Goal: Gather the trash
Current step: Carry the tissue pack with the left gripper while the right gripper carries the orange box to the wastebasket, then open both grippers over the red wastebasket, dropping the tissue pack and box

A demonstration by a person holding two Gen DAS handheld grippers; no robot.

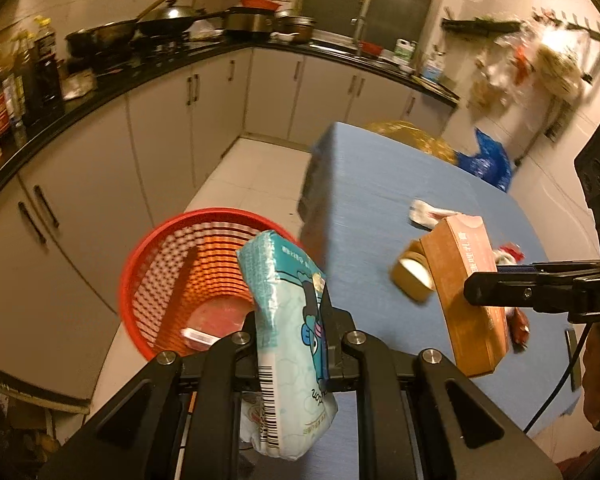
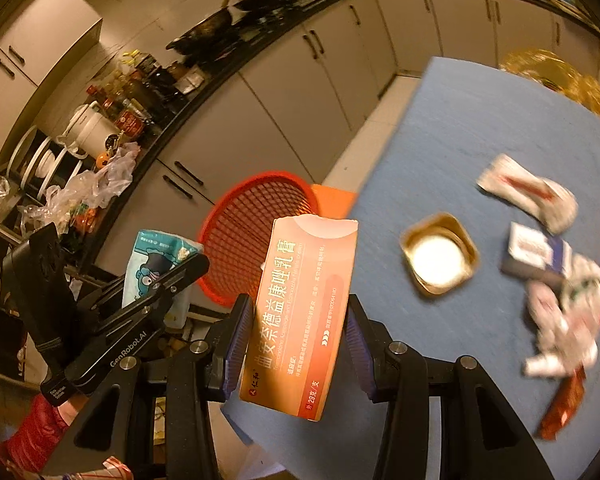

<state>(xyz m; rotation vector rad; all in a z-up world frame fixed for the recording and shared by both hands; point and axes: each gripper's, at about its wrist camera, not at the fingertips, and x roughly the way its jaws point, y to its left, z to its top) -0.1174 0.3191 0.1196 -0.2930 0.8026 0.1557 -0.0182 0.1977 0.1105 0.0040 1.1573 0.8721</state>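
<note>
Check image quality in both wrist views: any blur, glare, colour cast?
Left wrist: warm orange cast, motion blur on the basket and table edge, while the tissue pack stays sharp. Right wrist: same cast, wrappers smeared, foil cup blown out by glare, box text legible. Both bend the counters.

Light: warm, yellow-orange indoor cast across both views, fairly dim.
Glare: the gold cup, ahead and right of the right claw, has its inside blown out to white.
Blur: motion smear on the wrappers far right of that claw and on the hanging bags beyond the left claw.
Sharpness: the orange box between the pads reads crisply.
Distortion: strong fisheye bend; cabinets curve, corners go black.
</note>
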